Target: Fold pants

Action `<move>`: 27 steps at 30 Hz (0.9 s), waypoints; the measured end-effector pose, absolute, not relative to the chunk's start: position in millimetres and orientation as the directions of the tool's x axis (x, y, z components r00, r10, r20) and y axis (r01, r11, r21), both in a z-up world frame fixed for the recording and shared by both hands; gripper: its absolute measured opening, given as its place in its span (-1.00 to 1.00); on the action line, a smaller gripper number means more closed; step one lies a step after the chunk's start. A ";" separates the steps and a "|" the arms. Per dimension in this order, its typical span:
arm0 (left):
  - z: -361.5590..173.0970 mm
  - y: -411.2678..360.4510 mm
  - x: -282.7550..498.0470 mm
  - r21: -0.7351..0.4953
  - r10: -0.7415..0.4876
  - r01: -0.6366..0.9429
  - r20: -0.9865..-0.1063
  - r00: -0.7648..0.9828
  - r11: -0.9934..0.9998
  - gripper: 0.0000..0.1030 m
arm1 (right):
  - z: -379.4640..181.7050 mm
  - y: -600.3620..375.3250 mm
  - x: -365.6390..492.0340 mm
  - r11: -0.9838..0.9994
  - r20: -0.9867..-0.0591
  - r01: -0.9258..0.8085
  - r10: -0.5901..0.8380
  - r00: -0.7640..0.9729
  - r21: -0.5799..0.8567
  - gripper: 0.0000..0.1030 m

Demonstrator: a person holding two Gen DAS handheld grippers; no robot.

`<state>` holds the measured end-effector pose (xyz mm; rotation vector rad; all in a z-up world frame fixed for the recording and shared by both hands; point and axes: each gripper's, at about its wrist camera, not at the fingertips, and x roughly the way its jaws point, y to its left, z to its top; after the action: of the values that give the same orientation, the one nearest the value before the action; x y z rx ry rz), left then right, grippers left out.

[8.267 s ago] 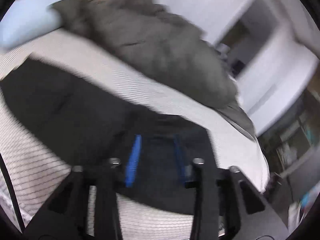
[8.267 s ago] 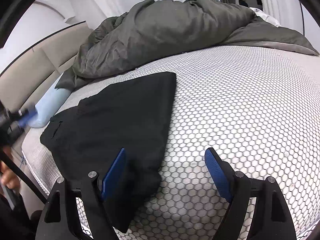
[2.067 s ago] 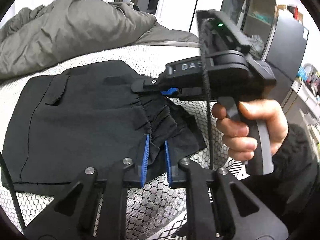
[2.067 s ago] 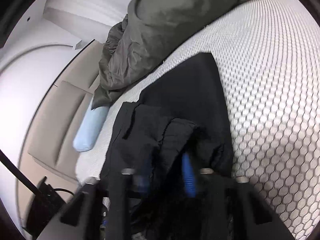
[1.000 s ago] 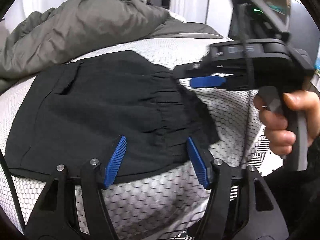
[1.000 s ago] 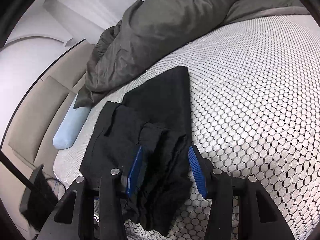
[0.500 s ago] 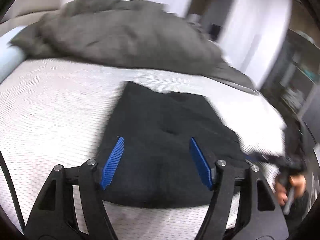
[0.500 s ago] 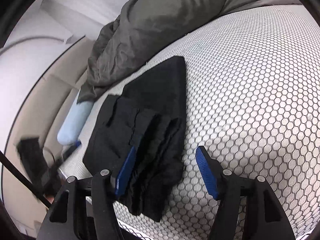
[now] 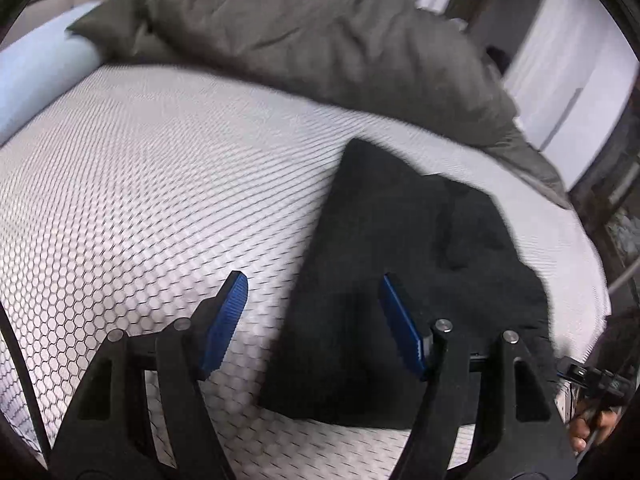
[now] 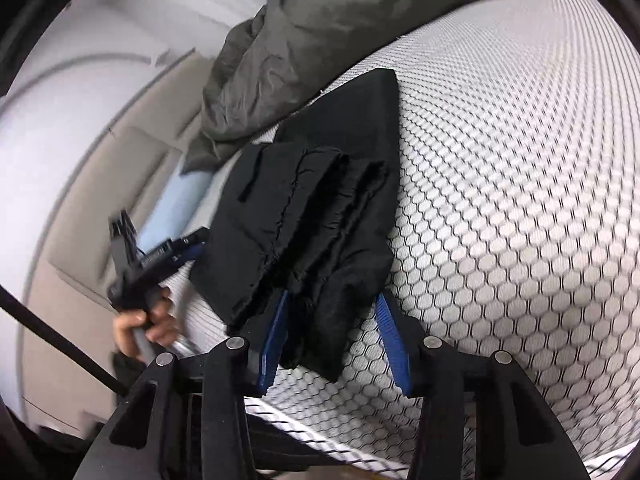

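Bed (image 9: 152,184): white mattress cover with a black honeycomb print; bears the pants, a grey duvet and a pale blue pillow.
Pants (image 10: 320,216): black, folded into a thick bundle of several layers; lie on the cover near the mattress's near edge. Gathered waistband and a narrow pocket slit show on top in the right wrist view; one flat layer sticks out further toward the duvet; a loose end droops at the bed's edge.
Pants, left wrist view (image 9: 404,264): dark rough rectangle, blurred, narrow far corner pointing toward the duvet.
Duvet (image 9: 320,44): grey, crumpled in a heap along the far side; near the pants' far corner, contact not clear.
Pillow (image 9: 36,76): pale blue, at the headboard end, partly under the duvet's corner.
Left gripper (image 9: 314,310): blue pads spread wide, nothing pinched; left pad over bare cover, right pad over the pants' side edge.
Right gripper (image 10: 334,334): pads have just been closing, drooping end of the bundle between them; left pad close against the cloth, a gap shows by the right pad, so not clamped.
Hand (image 10: 140,324): at the left in the right wrist view, gripping the other tool's handle beside the bed.
Edges: mattress rim runs just under the right gripper.
Open room: wide bare cover to the bundle's right in the right wrist view, to its left in the left wrist view.
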<state>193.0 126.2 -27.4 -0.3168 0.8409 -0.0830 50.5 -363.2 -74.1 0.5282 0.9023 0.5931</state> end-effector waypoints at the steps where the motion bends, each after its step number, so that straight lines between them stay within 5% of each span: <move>1: -19.3 113.9 189.1 -0.319 -0.230 -0.008 -0.703 0.673 0.948 0.28 | -72.9 -365.3 48.0 0.709 -0.547 -0.242 0.678 0.491 0.662 -0.10; 5: -0.1 24.8 184.3 -0.319 -0.416 0.266 -0.675 0.610 0.909 0.28 | -72.5 -371.5 38.1 0.715 -0.542 -0.185 0.649 0.534 0.674 -0.10; 8: -7.1 -42.0 189.3 -0.272 -0.442 0.368 -0.717 0.539 0.889 0.28 | -73.1 -379.1 25.1 0.749 -0.551 -0.141 0.588 0.592 0.648 -0.10; 11: -23.4 -84.5 203.1 -0.230 -0.412 0.392 -0.772 0.484 0.891 0.22 | -73.8 -375.0 16.0 0.766 -0.550 -0.135 0.561 0.619 0.629 -0.21; 14: -36.5 -108.1 209.6 -0.205 -0.382 0.389 -0.802 0.460 0.898 -0.04 | -77.6 -360.8 25.6 0.779 -0.563 -0.139 0.551 0.616 0.611 -0.31; 18: -43.8 -112.2 219.1 -0.241 -0.388 0.350 -0.804 0.451 0.905 -0.05 | -81.0 -355.2 35.0 0.767 -0.550 -0.127 0.554 0.625 0.629 -0.40; 22: -54.3 -122.0 219.1 -0.239 -0.379 0.338 -0.810 0.448 0.910 -0.05 | -83.2 -342.1 38.5 0.793 -0.583 -0.119 0.532 0.614 0.598 -0.93; 27: -60.6 -120.8 232.3 -0.242 -0.375 0.327 -0.813 0.446 0.913 -0.05 | -85.9 -336.8 17.6 0.788 -0.597 -0.120 0.547 0.587 0.604 -0.96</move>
<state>232.3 -120.8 -60.6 -0.0522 1.0198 -0.4353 17.6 -336.8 -85.9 0.5478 0.8635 0.4116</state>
